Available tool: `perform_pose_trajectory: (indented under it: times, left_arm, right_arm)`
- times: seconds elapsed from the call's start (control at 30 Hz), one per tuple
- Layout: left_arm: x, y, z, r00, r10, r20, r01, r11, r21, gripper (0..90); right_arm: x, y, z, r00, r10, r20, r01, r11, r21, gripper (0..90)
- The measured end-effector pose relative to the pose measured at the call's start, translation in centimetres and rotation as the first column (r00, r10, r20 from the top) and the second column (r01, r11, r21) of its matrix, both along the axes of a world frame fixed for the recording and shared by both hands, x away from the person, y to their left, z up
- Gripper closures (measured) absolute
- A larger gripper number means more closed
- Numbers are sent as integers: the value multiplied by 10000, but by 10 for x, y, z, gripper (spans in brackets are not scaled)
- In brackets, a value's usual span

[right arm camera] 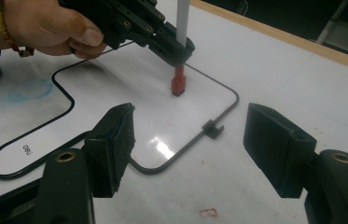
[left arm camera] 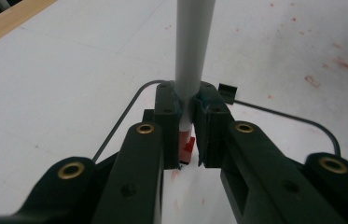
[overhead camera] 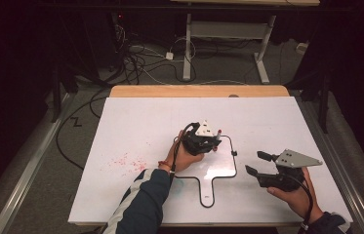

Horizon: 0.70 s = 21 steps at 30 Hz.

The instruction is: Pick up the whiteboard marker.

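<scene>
A small whiteboard (overhead camera: 221, 168) with a black frame and a handle lies on the white table cover. My left gripper (overhead camera: 212, 145) is over its upper left part, shut on a marker (left arm camera: 192, 46) with a pale barrel. The marker stands upright, its red end (right arm camera: 178, 86) down on the board. In the left gripper view the jaws pinch the barrel just above the red end (left arm camera: 188, 149). My right gripper (overhead camera: 254, 163) hovers to the right of the board, open with nothing between its fingers. In the right gripper view, that gripper (right arm camera: 190, 140) faces the board (right arm camera: 115, 93) and the left gripper (right arm camera: 177, 51).
A black clip (overhead camera: 233, 153) sits on the board's right frame. Red smudges (overhead camera: 128, 163) mark the cover to the left, and a blue ring smudge (right arm camera: 29, 88) lies near the handle. The wooden table edge (overhead camera: 199, 91) runs along the back. Cables lie on the floor beyond.
</scene>
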State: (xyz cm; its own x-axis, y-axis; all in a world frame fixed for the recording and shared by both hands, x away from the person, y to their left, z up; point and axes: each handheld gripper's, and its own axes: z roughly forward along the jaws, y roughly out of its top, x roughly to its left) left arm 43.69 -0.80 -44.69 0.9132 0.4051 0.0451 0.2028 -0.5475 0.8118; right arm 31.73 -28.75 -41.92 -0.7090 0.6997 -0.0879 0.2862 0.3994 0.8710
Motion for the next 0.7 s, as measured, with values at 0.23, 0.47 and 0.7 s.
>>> perform_pose_trajectory:
  times: [0.23, 0.47, 0.7]
  left_arm:
    - [2, 23, -1, 9995, 284, -101, -285, 9996, -79, 791]
    - [-3, 52, -4, 9977, 646, -205, -651, 9975, -269, 791]
    - [-20, 79, -8, 9962, 819, -300, -836, 9948, -587, 791]
  right_arm:
    - [0, 1, 0, 10000, 0, 11, 0, 10000, -28, 343]
    - [0, 0, 0, 10000, -26, 39, 26, 10000, -37, 343]
    - [-1, 1, 1, 10000, -41, 64, 41, 10000, -46, 344]
